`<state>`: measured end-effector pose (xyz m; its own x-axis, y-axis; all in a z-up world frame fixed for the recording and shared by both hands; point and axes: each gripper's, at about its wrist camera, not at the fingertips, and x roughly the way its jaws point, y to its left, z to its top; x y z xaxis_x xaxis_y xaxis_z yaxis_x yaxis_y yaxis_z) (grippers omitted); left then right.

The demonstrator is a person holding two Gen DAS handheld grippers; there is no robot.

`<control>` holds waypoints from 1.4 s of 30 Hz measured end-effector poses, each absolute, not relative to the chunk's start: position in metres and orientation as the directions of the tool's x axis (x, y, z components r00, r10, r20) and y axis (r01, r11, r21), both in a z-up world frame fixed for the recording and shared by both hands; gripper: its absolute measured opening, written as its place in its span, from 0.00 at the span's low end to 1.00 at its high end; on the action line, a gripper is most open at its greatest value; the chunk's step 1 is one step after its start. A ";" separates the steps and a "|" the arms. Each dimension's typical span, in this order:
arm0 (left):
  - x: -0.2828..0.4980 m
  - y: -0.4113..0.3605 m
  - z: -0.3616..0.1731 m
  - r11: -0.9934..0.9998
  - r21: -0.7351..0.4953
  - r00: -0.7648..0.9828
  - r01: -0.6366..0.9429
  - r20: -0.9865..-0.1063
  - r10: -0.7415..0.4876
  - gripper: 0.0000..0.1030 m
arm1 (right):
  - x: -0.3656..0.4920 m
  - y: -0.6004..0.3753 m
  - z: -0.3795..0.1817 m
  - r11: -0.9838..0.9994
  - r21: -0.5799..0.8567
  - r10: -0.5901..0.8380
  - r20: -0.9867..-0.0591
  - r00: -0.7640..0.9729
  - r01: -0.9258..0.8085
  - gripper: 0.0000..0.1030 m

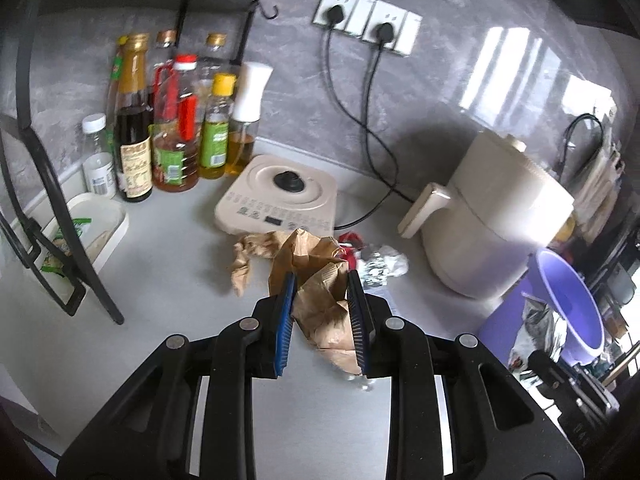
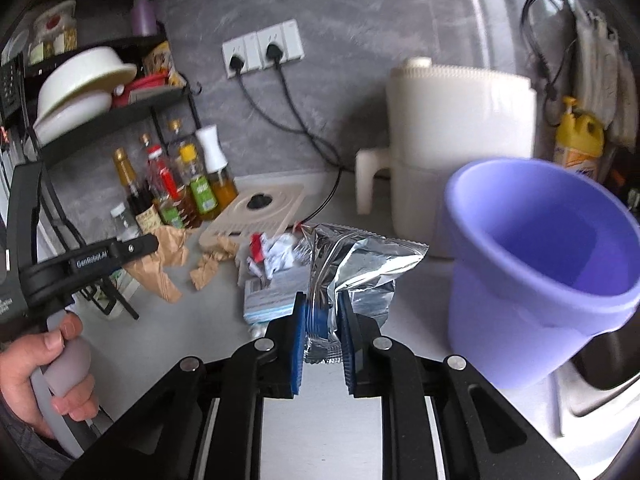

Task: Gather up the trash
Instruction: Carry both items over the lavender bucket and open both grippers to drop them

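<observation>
Two sockets, two plugs, one purple bucket, one foil bag, one air fryer.

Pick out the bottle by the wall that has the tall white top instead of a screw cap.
It is the oil sprayer, rightmost in the bottle cluster, beside the beige induction cooker. Its tall white waisted head and clear body holding amber liquid set it apart; its neighbours have screw caps.
</observation>
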<state>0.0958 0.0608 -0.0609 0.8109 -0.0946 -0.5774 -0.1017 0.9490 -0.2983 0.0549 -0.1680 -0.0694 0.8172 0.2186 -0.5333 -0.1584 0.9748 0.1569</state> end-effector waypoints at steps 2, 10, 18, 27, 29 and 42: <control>0.096 0.053 -0.056 0.952 -0.294 0.818 -0.085 -0.566 -0.102 0.25 | 0.052 -0.178 -0.060 0.978 0.156 0.200 -0.511 0.836 -0.139 0.16; 0.100 0.023 -0.030 0.960 -0.281 0.845 -0.020 -0.517 -0.133 0.25 | 0.040 -0.216 -0.030 0.986 0.155 0.131 -0.430 0.893 -0.070 0.15; 0.110 -0.014 -0.010 0.957 -0.280 0.857 0.071 -0.474 -0.202 0.25 | 0.031 -0.245 -0.012 0.988 0.153 0.075 -0.394 0.916 -0.015 0.15; 0.130 -0.060 -0.005 0.947 -0.268 0.836 0.179 -0.466 -0.290 0.25 | 0.031 -0.267 -0.011 0.986 0.154 0.011 -0.401 0.916 0.056 0.16; 0.134 -0.070 -0.005 0.943 -0.265 0.829 0.201 -0.467 -0.308 0.25 | 0.037 -0.273 -0.017 0.985 0.161 0.011 -0.424 0.906 0.063 0.18; 0.148 -0.129 0.005 0.903 -0.258 0.782 0.344 -0.454 -0.427 0.25 | 0.021 -0.306 -0.025 0.962 0.189 -0.088 -0.468 0.880 0.197 0.63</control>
<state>0.1484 -0.1293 0.0046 0.7822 -0.4271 -0.4537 0.3436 0.9031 -0.2577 0.0212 -0.3056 -0.0249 0.8796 -0.0878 -0.4675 0.1965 0.9621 0.1891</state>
